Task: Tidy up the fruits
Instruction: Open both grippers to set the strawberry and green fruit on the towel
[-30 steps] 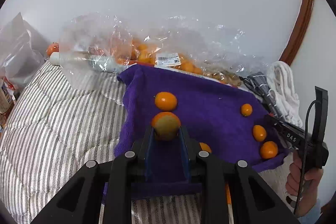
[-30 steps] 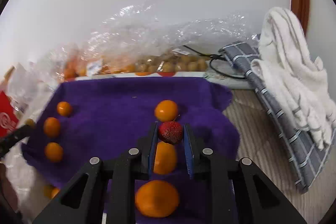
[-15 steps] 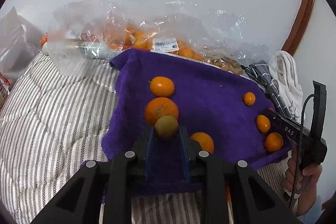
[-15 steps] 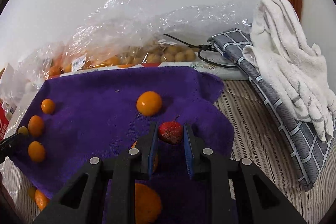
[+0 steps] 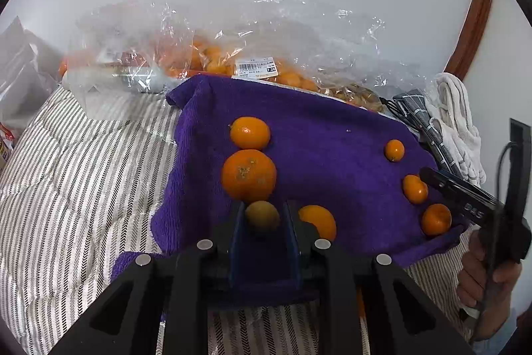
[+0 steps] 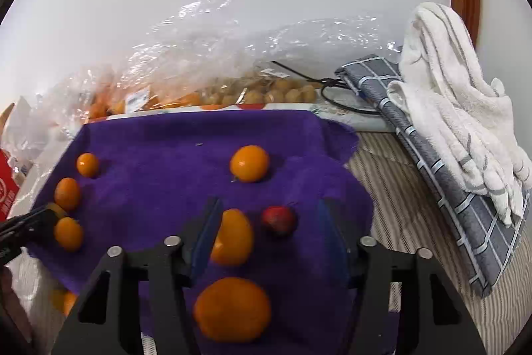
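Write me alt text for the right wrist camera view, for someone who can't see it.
The right gripper is open above a purple towel, with a small red fruit lying between its fingers, apparently released. Several oranges lie on the towel, one just beyond the red fruit; clear plastic bags of fruit and folded white towels lie behind.

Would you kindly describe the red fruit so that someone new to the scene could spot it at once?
Find the purple towel spread on the striped bedding. At its near right part, between the open fingers of the right gripper, lies the red fruit, just right of an orange. It is the only red, dark and small fruit there; all the others on the towel are orange.
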{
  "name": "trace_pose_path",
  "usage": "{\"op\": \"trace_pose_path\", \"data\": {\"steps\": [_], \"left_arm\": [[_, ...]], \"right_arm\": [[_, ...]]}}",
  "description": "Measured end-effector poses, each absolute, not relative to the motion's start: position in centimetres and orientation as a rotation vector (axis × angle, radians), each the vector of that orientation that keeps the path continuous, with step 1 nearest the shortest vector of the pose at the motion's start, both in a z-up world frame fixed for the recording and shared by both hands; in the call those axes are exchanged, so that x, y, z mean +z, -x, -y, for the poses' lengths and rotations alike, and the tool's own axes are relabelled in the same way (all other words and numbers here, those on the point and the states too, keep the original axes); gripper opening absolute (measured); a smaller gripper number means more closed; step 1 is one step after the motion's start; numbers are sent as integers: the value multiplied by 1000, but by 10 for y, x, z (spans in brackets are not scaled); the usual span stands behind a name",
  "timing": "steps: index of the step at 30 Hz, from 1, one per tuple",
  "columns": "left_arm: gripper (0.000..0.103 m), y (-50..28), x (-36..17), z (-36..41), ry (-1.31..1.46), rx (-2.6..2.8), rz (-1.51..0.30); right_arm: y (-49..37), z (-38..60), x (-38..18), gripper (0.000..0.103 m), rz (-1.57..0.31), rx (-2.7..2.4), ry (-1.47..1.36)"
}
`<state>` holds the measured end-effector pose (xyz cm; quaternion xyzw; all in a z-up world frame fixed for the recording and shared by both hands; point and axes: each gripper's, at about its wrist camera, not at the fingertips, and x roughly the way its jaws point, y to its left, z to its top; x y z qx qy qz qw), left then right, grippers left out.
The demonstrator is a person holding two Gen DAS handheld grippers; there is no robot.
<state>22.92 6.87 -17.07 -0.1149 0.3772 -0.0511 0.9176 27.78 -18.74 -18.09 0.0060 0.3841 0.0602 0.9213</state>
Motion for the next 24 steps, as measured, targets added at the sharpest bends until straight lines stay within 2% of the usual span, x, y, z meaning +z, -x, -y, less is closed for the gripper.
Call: {"op": "trace_pose_path", "data": {"steps": [3,11,24], "left_arm": [[32,-228,-169,-69,237,-107,-757],[32,-219,-161,-70,222,-72,-689],[32,-201,-145,-61,209,-138,-602]], "right_arm": [[-268,181,-171,61,-771,153,-38],[-246,161,-153,61,-658,122,104],[-191,163,-130,61,-674,138,112]]}}
